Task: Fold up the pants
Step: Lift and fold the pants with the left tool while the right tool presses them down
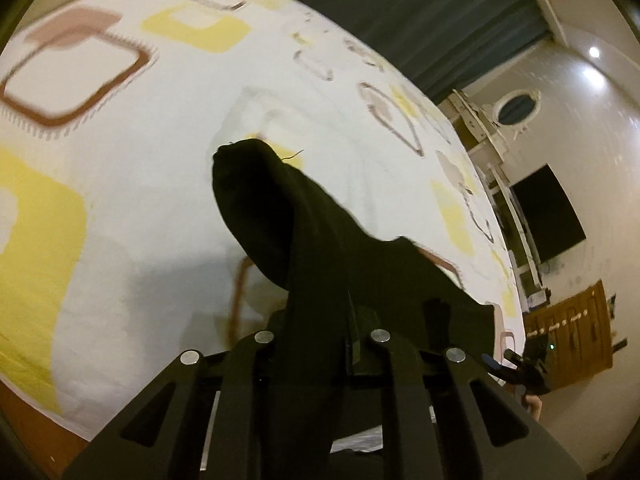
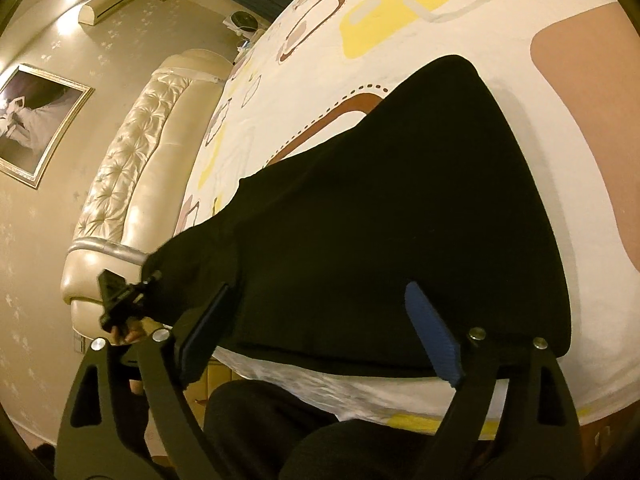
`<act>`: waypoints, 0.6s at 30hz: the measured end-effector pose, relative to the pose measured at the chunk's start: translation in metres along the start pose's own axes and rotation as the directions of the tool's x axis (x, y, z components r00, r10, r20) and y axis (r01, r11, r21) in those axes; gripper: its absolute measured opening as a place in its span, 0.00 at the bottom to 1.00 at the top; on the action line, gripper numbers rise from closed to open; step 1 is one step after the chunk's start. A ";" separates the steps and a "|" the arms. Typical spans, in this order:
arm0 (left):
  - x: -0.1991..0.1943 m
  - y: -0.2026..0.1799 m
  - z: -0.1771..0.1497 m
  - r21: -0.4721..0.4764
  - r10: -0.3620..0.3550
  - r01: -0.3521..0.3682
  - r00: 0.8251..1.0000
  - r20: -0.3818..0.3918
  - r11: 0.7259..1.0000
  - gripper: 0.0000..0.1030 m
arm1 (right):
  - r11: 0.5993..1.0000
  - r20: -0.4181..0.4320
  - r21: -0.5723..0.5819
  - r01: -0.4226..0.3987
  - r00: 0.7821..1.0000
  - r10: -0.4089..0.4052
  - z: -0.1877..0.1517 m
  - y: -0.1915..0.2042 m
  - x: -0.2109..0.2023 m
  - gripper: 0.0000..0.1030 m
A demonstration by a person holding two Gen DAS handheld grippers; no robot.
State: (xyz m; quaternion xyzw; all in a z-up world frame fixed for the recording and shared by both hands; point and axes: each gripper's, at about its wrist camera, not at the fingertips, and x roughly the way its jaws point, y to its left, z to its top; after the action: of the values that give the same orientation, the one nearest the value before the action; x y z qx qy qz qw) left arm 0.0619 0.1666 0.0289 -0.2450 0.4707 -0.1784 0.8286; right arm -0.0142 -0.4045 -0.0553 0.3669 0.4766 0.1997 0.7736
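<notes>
The black pants (image 2: 380, 220) lie spread on the white patterned bed sheet (image 2: 400, 12), near its front edge. My left gripper (image 1: 320, 312) is shut on the pants (image 1: 304, 216) and holds one end lifted above the bed; the cloth drapes forward over the fingers and hides the tips. In the right wrist view the left gripper (image 2: 120, 296) shows at the pants' left end. My right gripper (image 2: 320, 320) is open, its blue-padded fingers (image 2: 432, 332) wide apart just above the near edge of the pants, holding nothing.
A cream tufted headboard (image 2: 132, 168) stands left of the bed. A framed picture (image 2: 32, 120) and an air conditioner (image 2: 116, 0) are on the wall. A dark TV (image 1: 548, 212), a wooden cabinet (image 1: 572, 332) and dark curtains (image 1: 400, 20) lie beyond the bed.
</notes>
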 end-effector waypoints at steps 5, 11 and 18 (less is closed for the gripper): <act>-0.006 -0.046 0.005 0.062 0.003 -0.004 1.000 0.009 0.998 0.14 | 1.000 0.003 0.011 -0.005 1.000 0.005 -0.001 -0.001 -0.001 0.86; -0.004 -0.102 0.003 0.135 0.018 -0.018 1.000 0.000 0.991 0.14 | 1.000 0.004 0.009 -0.004 1.000 0.004 -0.002 -0.001 0.000 0.86; 0.016 -0.166 -0.010 0.211 0.070 -0.065 0.997 -0.017 0.975 0.14 | 1.000 0.006 0.001 0.000 1.000 0.000 -0.004 0.001 0.001 0.86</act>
State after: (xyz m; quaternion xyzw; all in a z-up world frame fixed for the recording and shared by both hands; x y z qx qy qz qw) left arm 0.0502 0.0199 0.1089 -0.1378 0.4674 -0.2019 0.8496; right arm -0.0177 -0.4017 -0.0560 0.3680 0.4743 0.1982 0.7748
